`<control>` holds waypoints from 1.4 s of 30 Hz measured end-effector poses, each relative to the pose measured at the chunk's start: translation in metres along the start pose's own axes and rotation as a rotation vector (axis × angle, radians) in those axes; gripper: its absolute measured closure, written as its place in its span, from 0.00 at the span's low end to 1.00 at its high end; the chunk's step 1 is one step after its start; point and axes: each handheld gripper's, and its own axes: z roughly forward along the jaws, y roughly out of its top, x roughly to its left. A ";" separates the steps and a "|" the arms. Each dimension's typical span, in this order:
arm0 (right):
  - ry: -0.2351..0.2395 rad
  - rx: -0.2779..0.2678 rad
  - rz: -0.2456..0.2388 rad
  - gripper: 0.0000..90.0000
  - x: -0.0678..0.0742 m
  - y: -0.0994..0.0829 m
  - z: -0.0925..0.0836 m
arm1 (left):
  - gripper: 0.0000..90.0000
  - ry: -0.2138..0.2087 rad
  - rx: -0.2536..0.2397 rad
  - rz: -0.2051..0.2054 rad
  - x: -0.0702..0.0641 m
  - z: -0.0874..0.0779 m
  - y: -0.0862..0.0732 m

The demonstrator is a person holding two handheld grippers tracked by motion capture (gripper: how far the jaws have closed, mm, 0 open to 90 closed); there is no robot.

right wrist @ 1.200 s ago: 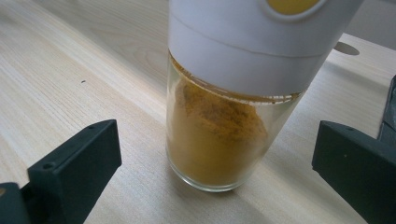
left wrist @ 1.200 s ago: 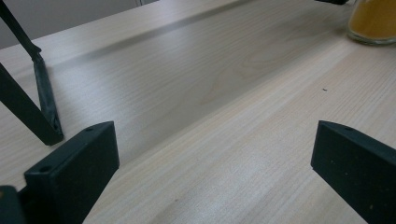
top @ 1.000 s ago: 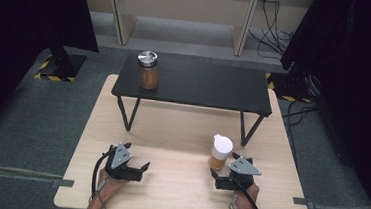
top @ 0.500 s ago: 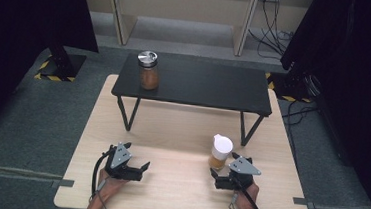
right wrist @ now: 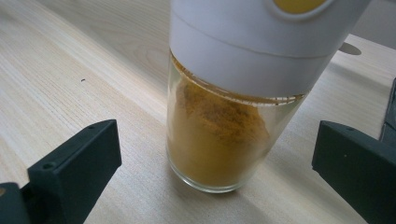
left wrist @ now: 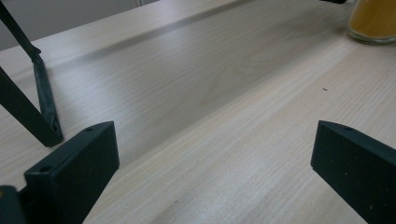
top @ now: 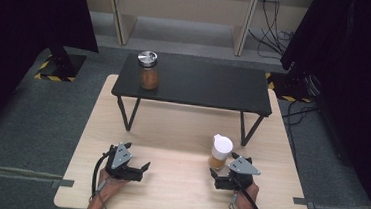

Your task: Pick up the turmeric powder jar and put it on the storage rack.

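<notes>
Table: pale wood, with bare board between the two hands and along the near edge.
Left gripper: low over the near left part of the table, jaws wide apart with nothing between them; open wood ahead of it.
Right gripper: near the right front of the table, jaws spread wide, holding nothing.
Spice jar: glass with a white lid and orange-yellow powder, upright on the table just ahead of the right gripper, centred on the gap between its jaws and touching neither.
Black shelf: low stand on thin legs across the far half of the table; one leg shows left of the left gripper.
Brown jar: metal lid, upright near the shelf's left end, well apart from both grippers.
</notes>
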 end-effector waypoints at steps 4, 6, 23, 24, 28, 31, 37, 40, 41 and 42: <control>0.002 -0.003 0.002 0.01 0.000 0.000 0.000 | 0.00 -0.001 0.001 0.001 0.000 0.000 0.000; 0.003 -0.007 0.004 0.01 0.000 -0.001 -0.001 | 0.00 0.000 0.002 0.005 0.000 0.000 0.000; 0.002 -0.057 0.041 0.01 -0.002 -0.008 -0.003 | 0.00 -0.012 0.000 -0.008 0.003 0.001 0.000; -0.002 -0.052 0.040 0.01 -0.002 -0.007 -0.003 | 0.00 -0.012 -0.001 -0.006 0.003 0.001 0.000; -0.004 -0.064 0.079 0.01 -0.004 -0.005 -0.003 | 0.00 -0.011 0.000 -0.005 0.003 0.001 0.000; -0.032 -0.121 0.106 0.01 0.000 -0.008 -0.004 | 0.00 -0.011 0.000 -0.005 0.003 0.001 0.000; -0.051 -0.156 0.121 0.01 0.007 -0.007 -0.002 | 0.00 -0.012 0.000 -0.004 0.003 0.001 0.000; -0.055 -0.150 0.113 0.01 0.009 -0.001 -0.001 | 0.00 -0.012 0.001 -0.004 0.003 0.001 0.001; -0.055 -0.143 0.118 0.01 0.009 0.002 0.000 | 0.00 -0.012 0.001 -0.004 0.003 0.001 0.001; -0.057 -0.139 0.118 0.01 0.009 0.003 0.001 | 0.00 -0.012 0.002 -0.004 0.003 0.001 0.001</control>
